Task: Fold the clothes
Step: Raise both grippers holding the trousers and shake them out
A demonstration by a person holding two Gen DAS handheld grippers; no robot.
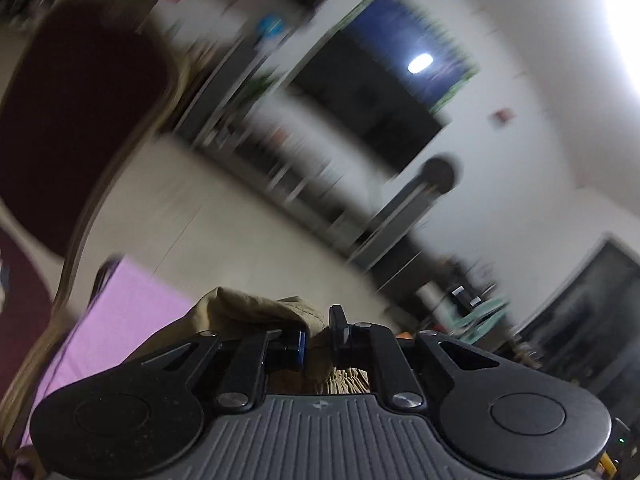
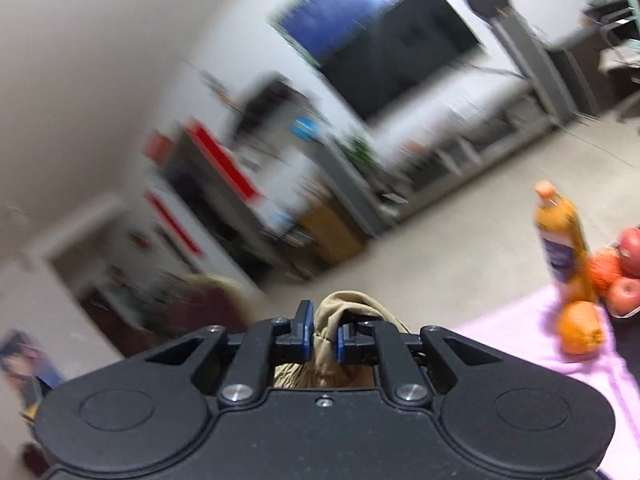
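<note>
Both wrist views are tilted and motion-blurred: we see a white-walled room with a dark wall screen (image 1: 372, 100), low shelving along the wall and a pale floor. A pink cloth (image 1: 116, 332) covers the surface below and to the left of the left gripper (image 1: 320, 340); a dark red chair back (image 1: 80, 120) stands ahead of it on the left. The left gripper's fingers are clamped on a bunch of tan clothing (image 1: 256, 308), which rises above the pads and spills down between the linkages toward the camera. The right gripper (image 2: 322, 338) likewise has its blue pads (image 2: 307, 332) pinched on tan fabric, a fold standing up just ahead of the fingertips and gathered cloth showing behind them. To the right of the right gripper, on the pink cloth, we note an orange bottle (image 2: 562, 240), an orange (image 2: 580, 326) just in front of it, and red apples (image 2: 624, 292) beside. Fine detail of the garment cannot be told.
</note>
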